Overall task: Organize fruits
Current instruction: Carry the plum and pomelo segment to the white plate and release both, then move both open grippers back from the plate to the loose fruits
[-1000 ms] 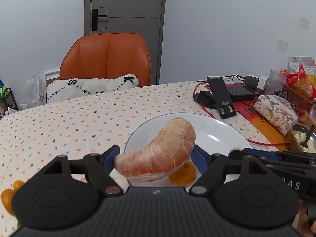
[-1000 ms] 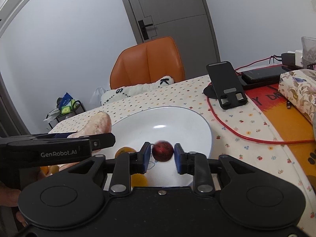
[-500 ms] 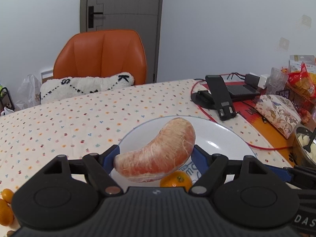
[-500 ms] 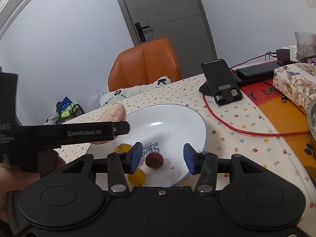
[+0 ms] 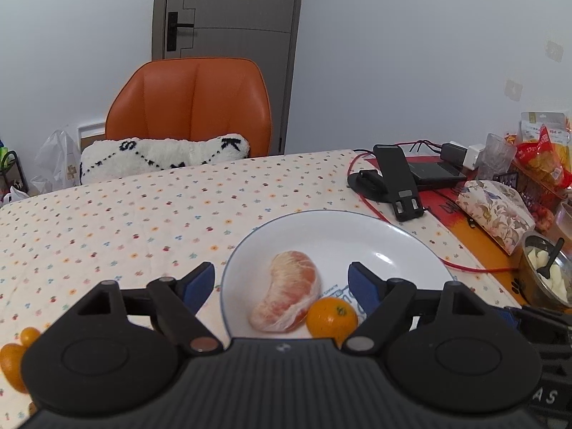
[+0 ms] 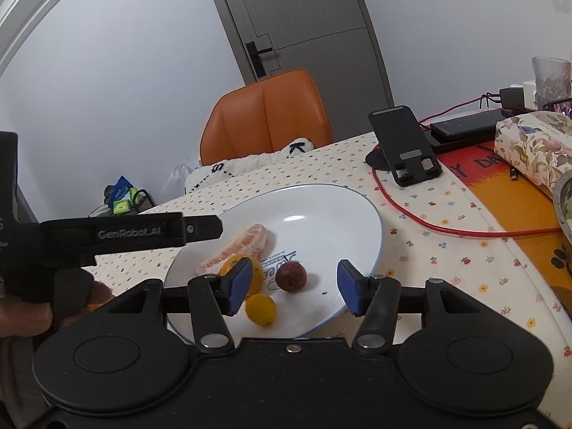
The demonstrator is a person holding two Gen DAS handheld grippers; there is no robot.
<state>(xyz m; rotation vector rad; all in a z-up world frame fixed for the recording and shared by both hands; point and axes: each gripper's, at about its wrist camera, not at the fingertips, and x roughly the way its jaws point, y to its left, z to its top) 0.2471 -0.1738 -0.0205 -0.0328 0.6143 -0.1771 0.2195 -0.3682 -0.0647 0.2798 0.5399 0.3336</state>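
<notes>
Hovering wide-jawed over the plate [image 5: 411, 239], both grippers hold nothing; the pomelo slice [image 5: 286, 293] lies beside a kumquat [image 5: 332, 316]. Remaining kumquats [image 5: 14, 357] on the table probably need gentle pinches.

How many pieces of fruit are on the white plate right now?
4 on the plate: a pomelo segment, an orange citrus beside it, a yellow citrus nearest, and a dark red fruit. Grippers may hide others.

Both grippers matte black plastic: ribbed housing, two round discs, silver pivot screws. Blue pads on the fingers [image 5: 198, 282] [image 6: 240, 280]. White "GenRobot.AI" lettering on left gripper [image 6: 200, 228] side.
</notes>
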